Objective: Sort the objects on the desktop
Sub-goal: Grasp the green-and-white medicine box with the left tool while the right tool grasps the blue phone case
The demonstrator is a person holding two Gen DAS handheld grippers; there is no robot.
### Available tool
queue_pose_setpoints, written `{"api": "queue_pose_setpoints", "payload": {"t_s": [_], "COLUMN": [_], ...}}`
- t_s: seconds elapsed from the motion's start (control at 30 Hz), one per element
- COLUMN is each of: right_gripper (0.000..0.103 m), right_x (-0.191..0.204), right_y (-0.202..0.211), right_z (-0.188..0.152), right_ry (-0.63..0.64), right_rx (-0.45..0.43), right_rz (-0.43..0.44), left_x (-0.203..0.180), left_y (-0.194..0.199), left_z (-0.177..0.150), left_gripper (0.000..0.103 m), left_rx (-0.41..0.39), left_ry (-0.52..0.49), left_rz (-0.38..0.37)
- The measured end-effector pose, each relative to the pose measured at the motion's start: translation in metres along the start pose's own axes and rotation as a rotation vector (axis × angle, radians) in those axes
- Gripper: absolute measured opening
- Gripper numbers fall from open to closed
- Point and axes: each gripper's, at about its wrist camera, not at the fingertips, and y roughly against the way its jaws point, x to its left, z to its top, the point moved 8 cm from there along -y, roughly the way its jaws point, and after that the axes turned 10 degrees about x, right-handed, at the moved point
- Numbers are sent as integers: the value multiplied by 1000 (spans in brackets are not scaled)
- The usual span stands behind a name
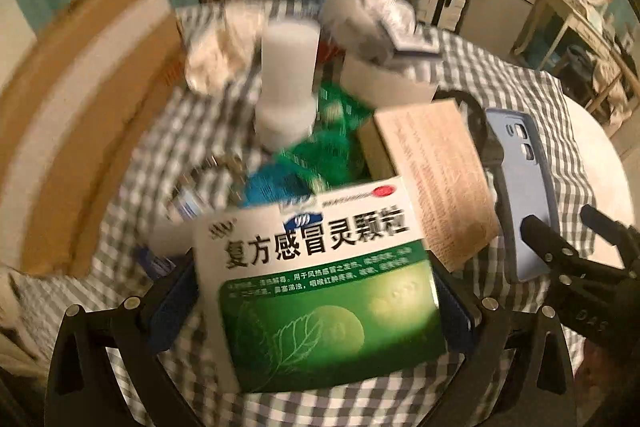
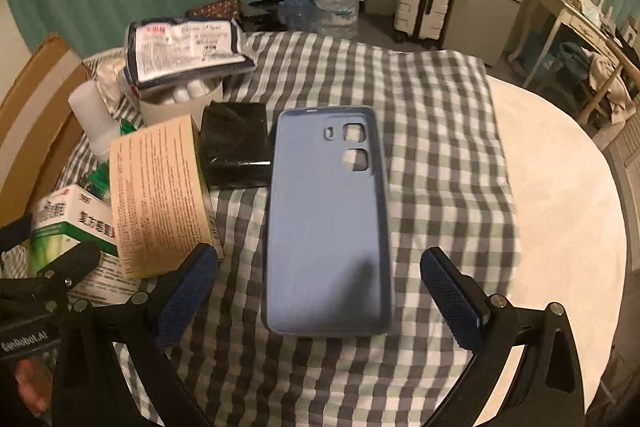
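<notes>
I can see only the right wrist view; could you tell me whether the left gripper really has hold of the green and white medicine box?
Observer: Yes, the left gripper has its blue pads pressed against both sides of the medicine box.
Operator: Thank you. What is hidden behind the box?
Observer: Green packets, heaped between the white bottle and the tan box, though blurred.

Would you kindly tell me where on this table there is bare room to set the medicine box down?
The checked cloth right of the blue phone case is bare, as is the white tabletop beyond it. Left of the case it is crowded: tan box, black packet, white bottle. The left hand-held gripper holds the medicine box.
</notes>
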Motion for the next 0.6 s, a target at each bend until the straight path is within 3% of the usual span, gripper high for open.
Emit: {"api": "queue_pose_setpoints", "payload": {"t_s": [0.1, 0.27, 0.4, 0.5, 0.6], "right_gripper": [102, 102, 92, 90, 80], "right_x": [1, 1, -5, -5, 2], "right_y": [-11, -28, -43, -49, -46], "right_z": [0, -2, -5, -8, -8], "right_ry": [16, 4, -34, -38, -24], "right_rx": [18, 49, 95, 102, 103], "right_rz": [-15, -8, 0, -5, -22], "left_x": [0, -1, -1, 3, 4], "left_y": [-14, -18, -15, -15, -12], "left_z": [-5, -7, -8, -6, -7], "left_gripper": [103, 103, 103, 102, 100], "left_rx": [51, 38, 25, 11, 1], "left_ry": [2, -26, -44, -58, -78], "left_rz": [-32, -40, -44, -42, -43]}}
